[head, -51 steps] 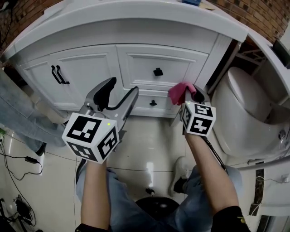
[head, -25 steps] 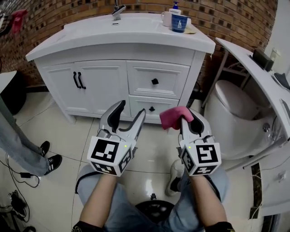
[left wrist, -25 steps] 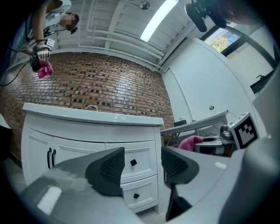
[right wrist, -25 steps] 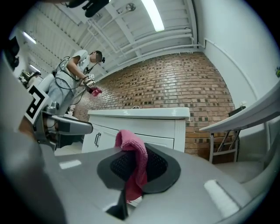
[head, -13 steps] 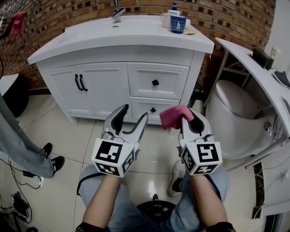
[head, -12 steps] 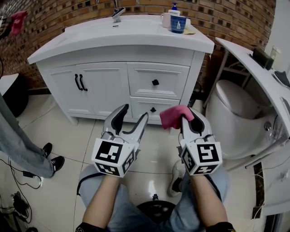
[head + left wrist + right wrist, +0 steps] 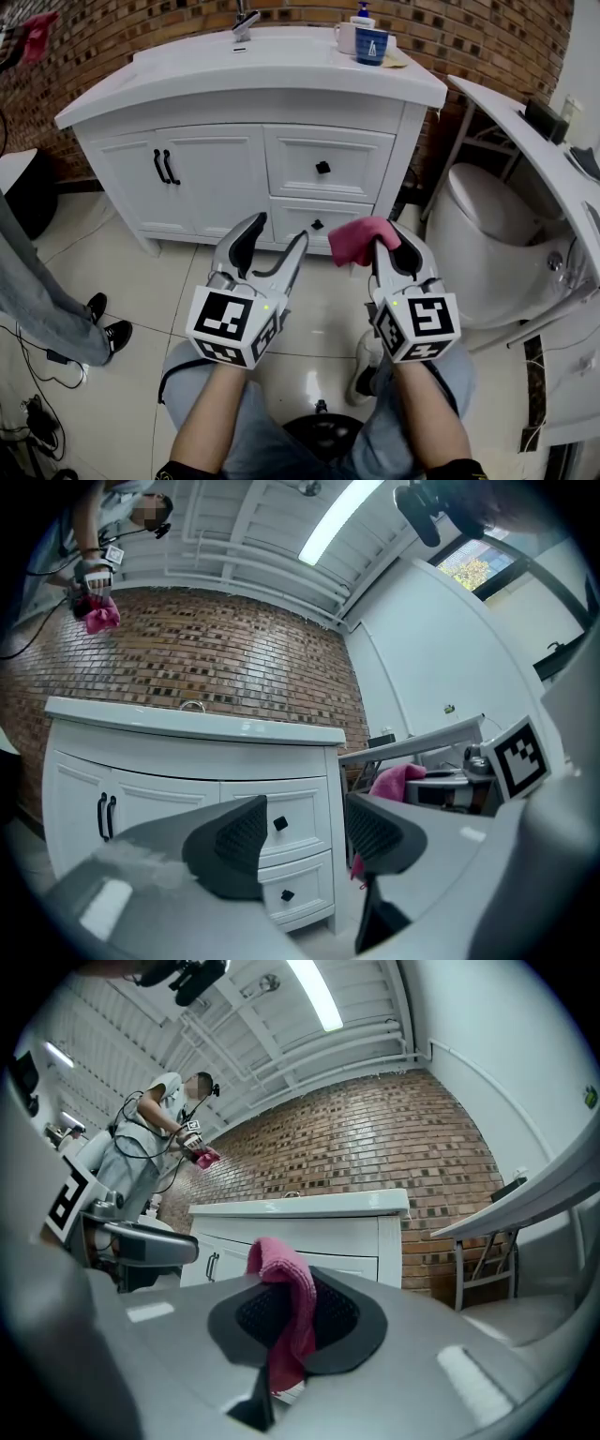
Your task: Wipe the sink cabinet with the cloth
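1. Both tools are held out side by side, near the person and low in front of the cabinet point(image 7: 211, 173); the left gripper point(image 7: 275, 236) is wide open and holds nothing.
2. The right gripper point(image 7: 389, 248) is squeezed tight on the cloth point(image 7: 361, 239); the cloth sticks up past the jaw tips, apart from the cabinet.
3. The cloth is pink, soft and folded over.
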### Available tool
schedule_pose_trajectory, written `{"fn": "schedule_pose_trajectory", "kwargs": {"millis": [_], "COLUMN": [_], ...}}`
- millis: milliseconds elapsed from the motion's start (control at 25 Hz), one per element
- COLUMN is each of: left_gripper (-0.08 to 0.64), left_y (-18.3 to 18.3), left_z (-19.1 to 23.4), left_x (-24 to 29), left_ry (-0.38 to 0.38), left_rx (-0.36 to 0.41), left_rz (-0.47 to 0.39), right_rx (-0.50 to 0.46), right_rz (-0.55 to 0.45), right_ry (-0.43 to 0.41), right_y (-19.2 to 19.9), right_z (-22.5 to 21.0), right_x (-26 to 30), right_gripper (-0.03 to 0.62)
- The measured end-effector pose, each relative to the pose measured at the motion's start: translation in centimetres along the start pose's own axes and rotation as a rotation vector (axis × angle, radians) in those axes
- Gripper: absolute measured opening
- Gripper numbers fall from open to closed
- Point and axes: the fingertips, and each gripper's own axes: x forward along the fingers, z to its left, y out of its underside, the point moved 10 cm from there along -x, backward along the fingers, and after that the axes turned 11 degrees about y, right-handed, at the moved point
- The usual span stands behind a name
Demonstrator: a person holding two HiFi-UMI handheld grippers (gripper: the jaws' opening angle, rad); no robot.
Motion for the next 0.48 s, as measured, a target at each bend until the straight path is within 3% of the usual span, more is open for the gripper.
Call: {"fn": "schedule_pose_trajectory", "kwargs": {"millis": [320, 480], "left_gripper": [0.262, 0.259], "left_y": [0.0, 0.7], "left_z": [0.1, 2.1], "left_x": [-0.1, 0.8], "left_ry": [0.0, 0.002], "left_rx": [-0.014, 0.035], "left_rz": [0.013, -0.002], "right_rx": [-0.067, -0.115], "right_rz": [0.086, 0.16], "right_ry": [-0.006, -0.042], "right_y": [2.6, 5.4], "right_z": [1.0, 2.8], "right_x": [2.2, 5.7], "right_gripper": [0.029, 0.029]}}
